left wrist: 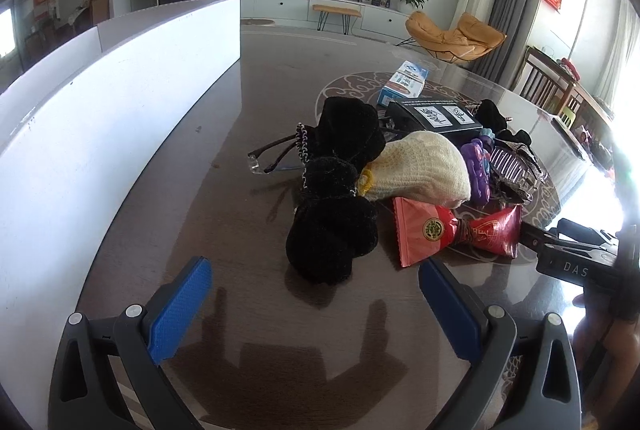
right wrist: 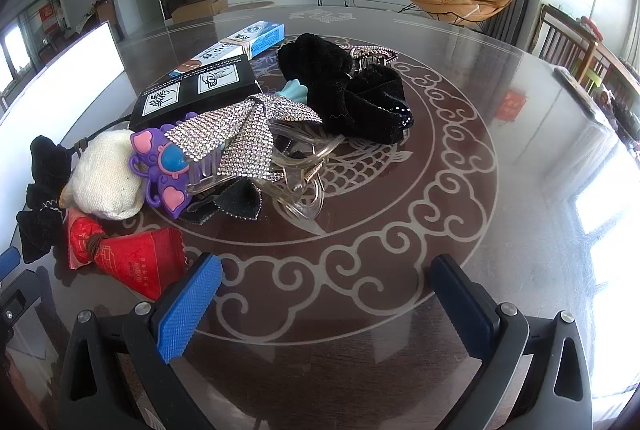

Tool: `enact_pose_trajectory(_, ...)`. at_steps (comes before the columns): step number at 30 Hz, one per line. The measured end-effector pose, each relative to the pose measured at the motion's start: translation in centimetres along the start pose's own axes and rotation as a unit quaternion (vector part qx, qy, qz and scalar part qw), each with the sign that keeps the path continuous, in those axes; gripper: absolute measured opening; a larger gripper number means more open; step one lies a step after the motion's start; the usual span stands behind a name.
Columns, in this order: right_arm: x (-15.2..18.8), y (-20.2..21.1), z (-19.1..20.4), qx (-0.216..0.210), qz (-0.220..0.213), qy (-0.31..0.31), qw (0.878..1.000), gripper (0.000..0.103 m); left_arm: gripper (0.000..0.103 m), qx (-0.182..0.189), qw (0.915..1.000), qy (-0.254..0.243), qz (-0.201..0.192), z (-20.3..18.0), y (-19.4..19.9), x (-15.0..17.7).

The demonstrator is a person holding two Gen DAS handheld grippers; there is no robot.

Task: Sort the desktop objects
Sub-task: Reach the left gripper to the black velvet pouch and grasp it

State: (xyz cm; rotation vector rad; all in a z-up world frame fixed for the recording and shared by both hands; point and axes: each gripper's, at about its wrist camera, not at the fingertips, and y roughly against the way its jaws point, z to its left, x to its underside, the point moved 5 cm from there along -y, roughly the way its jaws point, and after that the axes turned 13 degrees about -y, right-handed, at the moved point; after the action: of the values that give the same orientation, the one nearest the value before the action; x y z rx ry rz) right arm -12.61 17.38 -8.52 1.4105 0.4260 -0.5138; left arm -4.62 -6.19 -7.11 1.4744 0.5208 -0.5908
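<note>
A pile of small objects lies on the dark round table (left wrist: 224,214). In the left wrist view my open, empty left gripper (left wrist: 316,294) is just short of a black velvet bow (left wrist: 332,230), beside a cream knitted pouch (left wrist: 424,166), a red snack packet (left wrist: 436,234), glasses (left wrist: 272,158), a black box (left wrist: 436,116) and a blue-white carton (left wrist: 404,84). In the right wrist view my open, empty right gripper (right wrist: 328,294) is near the red packet (right wrist: 128,258), a purple toy (right wrist: 164,170), a rhinestone bow clip (right wrist: 240,138), a clear claw clip (right wrist: 304,170) and a black bow (right wrist: 356,94).
A white board (left wrist: 120,98) stands along the table's left side. The right gripper's body (left wrist: 576,254) shows at the right edge of the left wrist view. Wooden chairs (right wrist: 568,42) stand at the table's far right. Bare patterned tabletop (right wrist: 500,158) lies right of the pile.
</note>
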Motion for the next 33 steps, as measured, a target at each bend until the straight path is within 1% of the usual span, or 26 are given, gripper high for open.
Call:
enact_pose_trajectory(2, 0.0, 0.0, 0.0, 0.0, 0.0, 0.0, 1.0, 0.103, 0.103, -0.009, 0.9999, -0.002, 0.004, 0.9, -0.4, -0.4)
enact_pose_trajectory(5, 0.0, 0.0, 0.0, 0.0, 0.0, 0.0, 1.0, 0.103, 0.103, -0.007, 0.9994, -0.017, 0.031, 2.2, -1.3, -0.4)
enact_pose_trajectory(7, 0.0, 0.0, 0.0, 0.0, 0.0, 0.0, 1.0, 0.103, 0.103, -0.001, 0.9994, -0.015, 0.031, 2.9, -0.9, -0.2)
enact_pose_trajectory(10, 0.0, 0.0, -0.1, 0.0, 0.0, 0.0, 1.0, 0.103, 0.103, 0.029, 0.9995, 0.0, 0.016, 3.2, -0.2, -1.4)
enact_pose_trajectory(12, 0.0, 0.0, -0.1, 0.0, 0.0, 0.0, 1.0, 0.103, 0.103, 0.052, 0.9986, -0.008, 0.013, 2.6, -0.5, -2.8)
enact_pose_trajectory(14, 0.0, 0.0, -0.1, 0.0, 0.0, 0.0, 1.0, 0.103, 0.103, 0.073, 0.9966, -0.031, 0.021, 1.5, -1.5, -3.9)
enact_pose_trajectory(16, 0.0, 0.0, 0.0, 0.0, 0.0, 0.0, 1.0, 0.103, 0.103, 0.075, 0.9946, -0.053, 0.049, 0.5, -3.1, -4.3)
enact_pose_trajectory(18, 0.0, 0.0, -0.1, 0.0, 0.0, 0.0, 1.0, 0.103, 0.073, 0.084, 0.9925, -0.067, 0.058, -0.2, -3.7, -4.1)
enact_pose_trajectory(19, 0.0, 0.0, -0.1, 0.0, 0.0, 0.0, 1.0, 0.103, 0.046, 0.091, 0.9915, -0.068, 0.064, -0.4, -3.7, -3.8)
enact_pose_trajectory(20, 0.0, 0.0, -0.1, 0.0, 0.0, 0.0, 1.0, 0.103, 0.04, 0.081, 0.9928, -0.068, 0.057, -0.2, -3.4, -3.5)
enact_pose_trajectory(21, 0.0, 0.0, 0.0, 0.0, 0.0, 0.0, 1.0, 0.103, 0.038, 0.085, 0.993, -0.063, 0.053, 0.0, -2.9, -3.1)
enact_pose_trajectory(22, 0.0, 0.0, -0.1, 0.0, 0.0, 0.0, 1.0, 0.103, 0.037, 0.1, 0.9922, -0.054, 0.051, 0.2, -2.2, -2.4)
enact_pose_trajectory(23, 0.0, 0.0, -0.1, 0.0, 0.0, 0.0, 1.0, 0.103, 0.037, 0.111, 0.9914, -0.049, 0.049, 0.5, -1.5, -1.6)
enact_pose_trajectory(24, 0.0, 0.0, -0.1, 0.0, 0.0, 0.0, 1.0, 0.103, 0.037, 0.112, 0.9913, -0.048, 0.05, 0.7, -0.7, -0.7)
enact_pose_trajectory(27, 0.0, 0.0, -0.1, 0.0, -0.001, 0.0, 1.0, 0.103, 0.039, 0.101, 0.991, -0.067, 0.057, 1.3, 1.3, 2.1)
enact_pose_trajectory(28, 0.0, 0.0, -0.1, 0.0, -0.001, 0.0, 1.0, 0.103, 0.042, 0.096, 0.9914, -0.074, 0.051, 1.4, 1.8, 2.6)
enact_pose_trajectory(29, 0.0, 0.0, -0.1, 0.0, -0.001, 0.0, 1.0, 0.103, 0.052, 0.086, 0.9919, -0.079, 0.05, 1.6, 2.1, 3.1)
enact_pose_trajectory(30, 0.0, 0.0, -0.1, 0.0, -0.001, 0.0, 1.0, 0.103, 0.06, 0.071, 0.9926, -0.085, 0.049, 1.8, 2.1, 3.2)
enact_pose_trajectory(31, 0.0, 0.0, -0.1, 0.0, -0.001, 0.0, 1.0, 0.103, 0.078, 0.053, 0.9934, -0.088, 0.051, 2.0, 2.0, 3.2)
enact_pose_trajectory(32, 0.0, 0.0, -0.1, 0.0, -0.001, 0.0, 1.0, 0.103, 0.088, 0.035, 0.9943, -0.086, 0.053, 2.5, 1.6, 3.1)
enact_pose_trajectory(33, 0.0, 0.0, -0.1, 0.0, -0.001, 0.0, 1.0, 0.103, 0.088, 0.027, 0.995, -0.081, 0.052, 2.8, 1.3, 3.0)
